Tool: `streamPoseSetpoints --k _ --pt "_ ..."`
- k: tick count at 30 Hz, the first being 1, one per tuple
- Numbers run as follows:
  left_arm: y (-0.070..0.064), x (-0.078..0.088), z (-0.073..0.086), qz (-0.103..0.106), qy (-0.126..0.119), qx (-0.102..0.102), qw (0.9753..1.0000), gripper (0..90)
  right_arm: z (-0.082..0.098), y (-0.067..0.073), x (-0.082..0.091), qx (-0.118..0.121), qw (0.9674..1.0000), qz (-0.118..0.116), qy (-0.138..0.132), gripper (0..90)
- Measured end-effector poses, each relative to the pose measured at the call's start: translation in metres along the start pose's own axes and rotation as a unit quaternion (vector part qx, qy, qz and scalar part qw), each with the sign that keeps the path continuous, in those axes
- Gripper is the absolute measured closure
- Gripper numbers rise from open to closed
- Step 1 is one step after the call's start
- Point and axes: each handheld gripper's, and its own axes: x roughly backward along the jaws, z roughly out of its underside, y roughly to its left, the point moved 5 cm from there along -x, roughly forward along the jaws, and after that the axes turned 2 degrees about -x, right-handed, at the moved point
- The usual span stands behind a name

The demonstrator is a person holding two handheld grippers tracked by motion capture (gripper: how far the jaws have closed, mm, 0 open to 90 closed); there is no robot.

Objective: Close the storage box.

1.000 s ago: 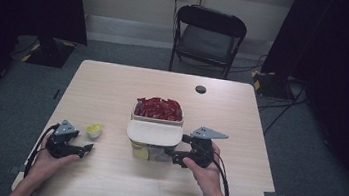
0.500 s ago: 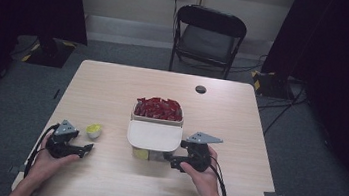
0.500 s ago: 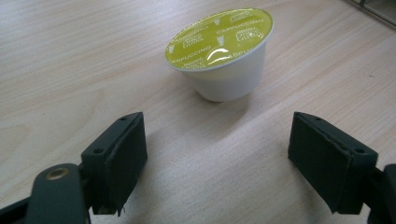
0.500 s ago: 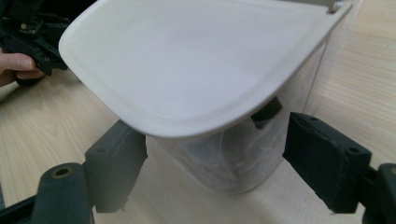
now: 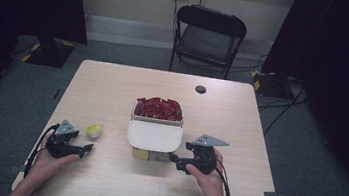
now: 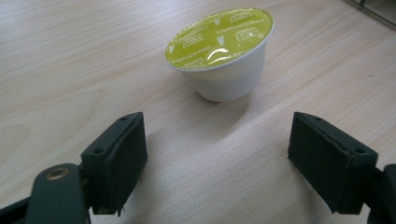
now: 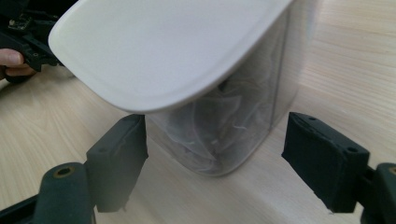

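The left gripper (image 6: 215,154) rests with jaws apart, a capsule (image 6: 222,53) just ahead on the table (image 5: 240,116), while the right gripper (image 7: 215,158), jaws closing but untouching, flanks the container (image 7: 219,135) mid-table.

Overhead light falling evenly on worktop (image 5: 113,90), room around staying dark. Glare glinting on capsule's foil lid (image 6: 219,32). White lid (image 7: 159,51) blurring close to lens; fingers (image 7: 119,156) going soft.

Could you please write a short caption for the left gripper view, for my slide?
Open left tongs face an upright cappuccino capsule with a yellow-green foil lid, standing untouched on the wooden table.
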Motion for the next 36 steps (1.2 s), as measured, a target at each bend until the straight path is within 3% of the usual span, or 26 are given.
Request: streamPoseSetpoints --k 10,16,21,28,30,36 --pt "0.000 0.000 0.000 0.000 0.000 -0.001 1.0000 19.0 0.000 -0.026 0.027 -0.027 0.9988 0.031 -0.027 15.6" --pt "0.000 0.000 0.000 0.000 0.000 -0.001 1.0000 19.0 0.006 -0.039 0.037 -0.041 0.9981 0.038 -0.027 14.9" --pt "0.000 0.000 0.000 0.000 0.001 -0.001 1.0000 19.0 0.011 -0.057 0.045 -0.056 0.9959 0.066 -0.026 14.7" --pt "0.000 0.000 0.000 0.000 0.001 -0.001 1.0000 19.0 0.023 -0.087 0.053 -0.070 0.9920 0.104 -0.010 14.6" --pt "0.000 0.000 0.000 0.000 0.000 0.000 1.0000 19.0 0.028 -0.096 0.054 -0.081 0.9898 0.117 0.000 14.6" --pt "0.000 0.000 0.000 0.000 0.000 0.000 1.0000 19.0 0.037 -0.121 0.051 -0.081 0.9832 0.160 0.031 14.8"
